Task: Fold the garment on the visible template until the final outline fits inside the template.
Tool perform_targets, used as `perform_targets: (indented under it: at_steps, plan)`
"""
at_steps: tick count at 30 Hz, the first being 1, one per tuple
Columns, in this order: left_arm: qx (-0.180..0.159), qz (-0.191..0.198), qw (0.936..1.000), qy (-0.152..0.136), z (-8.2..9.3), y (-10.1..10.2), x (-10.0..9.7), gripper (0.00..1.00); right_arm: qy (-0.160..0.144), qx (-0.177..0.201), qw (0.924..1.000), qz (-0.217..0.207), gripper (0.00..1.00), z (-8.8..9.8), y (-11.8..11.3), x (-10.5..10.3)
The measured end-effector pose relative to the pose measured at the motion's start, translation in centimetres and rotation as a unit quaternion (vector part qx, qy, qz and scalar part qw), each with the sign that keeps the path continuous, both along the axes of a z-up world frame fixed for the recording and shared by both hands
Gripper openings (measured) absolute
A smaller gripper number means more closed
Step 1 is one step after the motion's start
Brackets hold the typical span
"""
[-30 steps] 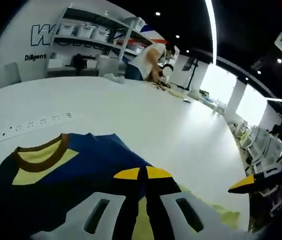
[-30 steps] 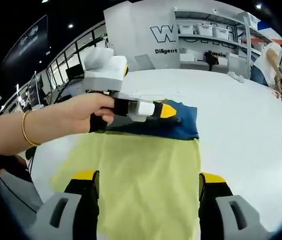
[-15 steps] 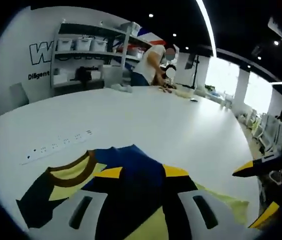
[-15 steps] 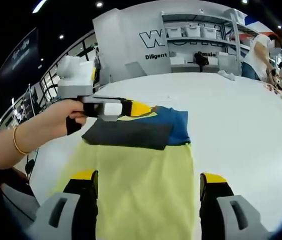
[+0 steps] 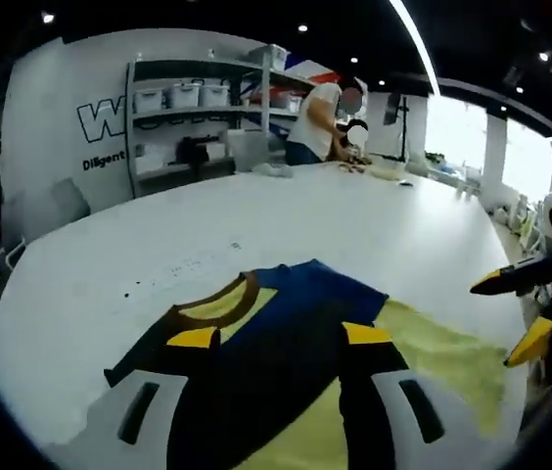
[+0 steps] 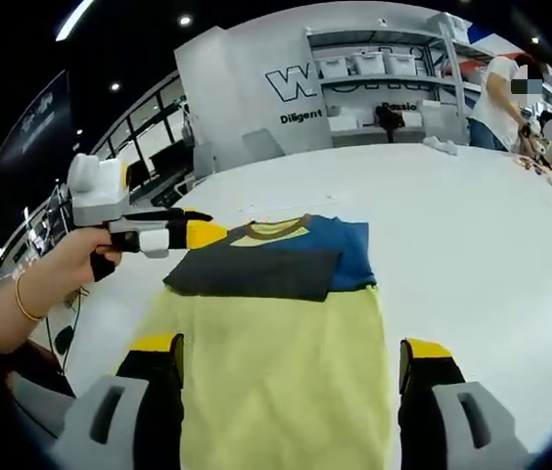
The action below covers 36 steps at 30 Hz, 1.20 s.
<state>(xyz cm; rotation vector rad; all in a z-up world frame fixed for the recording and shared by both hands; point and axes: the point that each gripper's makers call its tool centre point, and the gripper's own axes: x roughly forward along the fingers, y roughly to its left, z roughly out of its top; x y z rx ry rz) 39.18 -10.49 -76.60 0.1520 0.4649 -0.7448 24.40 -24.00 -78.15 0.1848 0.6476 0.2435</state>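
yellow template (image 6: 276,382) cut off at lower edge, wall lettering (image 5: 100,122) cropped behind shelving (image 5: 193,108)

1 s ago the left gripper (image 6: 193,233) was shut on the shirt (image 6: 276,257), holding its dark flap over the yellow part. Now it's let go, jaws apart, and moved off to the side. The flap lies flat across the shirt, collar showing.

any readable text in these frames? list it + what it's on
"W...", large outlined letters, cut off by shelving: back wall.
"Diligent", small line beneath it: same wall.
"Passio...", partly hidden behind the shelving.
Nothing readable on the garment or grippers.
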Motion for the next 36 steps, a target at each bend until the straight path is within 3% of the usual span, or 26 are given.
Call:
perform_targets:
  at_steps: [3,9,16,21,27,32,36]
  plan:
    - [-0.003,0.018,0.9997,0.014,-0.4,1.8,-0.3,0.54,-0.001,-0.002,1.0000,0.004,0.96,-0.1,0.3,0.1]
    - [0.024,0.030,0.9992,-0.007,-0.8,5.3,-0.4,0.66,0.002,-0.004,0.9999,0.012,0.98,-0.3,0.8,0.1]
    - [0.037,0.049,0.9981,-0.011,-1.9,8.9,-0.5,0.65,0.001,-0.006,0.9999,0.015,0.97,-0.2,1.0,0.6]
    - [0.038,0.057,0.9976,-0.006,-2.7,10.7,-1.1,0.55,0.003,-0.006,0.9998,0.020,0.97,-0.4,1.3,0.6]
    - [0.047,0.066,0.9967,0.000,-4.2,12.9,-1.4,0.52,0.005,-0.013,0.9995,0.029,0.97,-0.5,1.4,0.4]
    - [0.062,0.048,0.9969,0.005,-5.4,13.8,-1.6,0.43,0.008,-0.020,0.9993,0.030,0.97,-0.7,0.9,0.1]
    - [0.053,0.057,0.9966,0.030,-6.8,14.6,-1.5,0.34,0.014,-0.023,0.9992,0.029,0.97,-1.0,0.4,-0.1]
